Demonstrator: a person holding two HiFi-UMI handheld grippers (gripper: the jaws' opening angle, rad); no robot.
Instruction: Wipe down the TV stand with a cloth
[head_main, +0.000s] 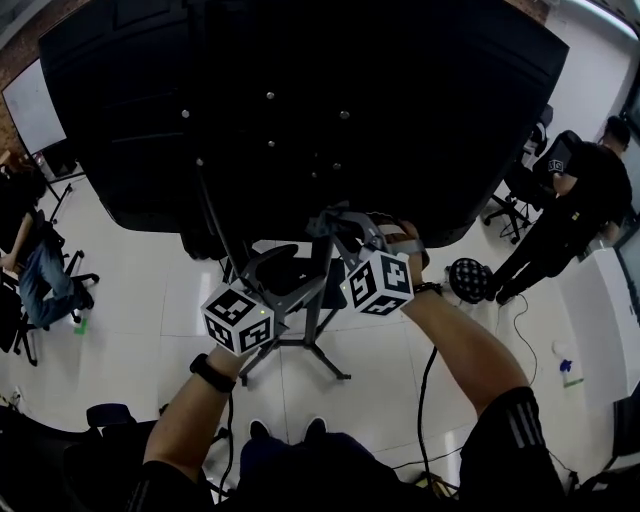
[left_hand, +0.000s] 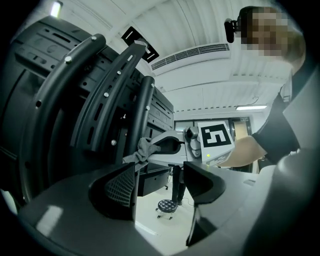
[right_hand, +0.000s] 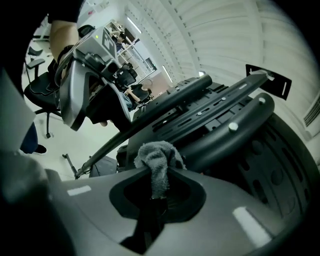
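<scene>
- The right tool (right_hand: 158, 196) is clamped shut on a grey cloth (right_hand: 157, 159), and the cloth's bunched end sticks out past the tips
- The cloth sits just beside the dark curved mounting arms (right_hand: 215, 112) of the TV stand (head_main: 310, 335), behind the TV (head_main: 300, 100); whether it touches an arm cannot be told
- The left tool (left_hand: 160, 176) has its jaws apart with nothing between them, and hovers near and to the left of the same arms
- The step in hand looks like wiping those arms: press the soft wad, not the hard tips, on an arm and run along its length, turning the wrist to follow the curve
- Work round the bolt heads (right_hand: 233, 127) rather than dragging over them, since loose cloth could snag there
- Only a narrow tail of cloth is gripped, so light pressure seems wise; a hard pull might draw it out
- The arms stand close together with narrow slots between; the wad may fit, the tool body probably not
- The TV's back lies just beyond, so far-side strokes have little room; the near side, over the floor (head_main: 150, 290), is open
- The two tools are close; keeping the left one further left would spare a knock
- A cable (head_main: 424, 390) trails on the floor near the stand's base and a stool (head_main: 467, 280) stands to the right
</scene>
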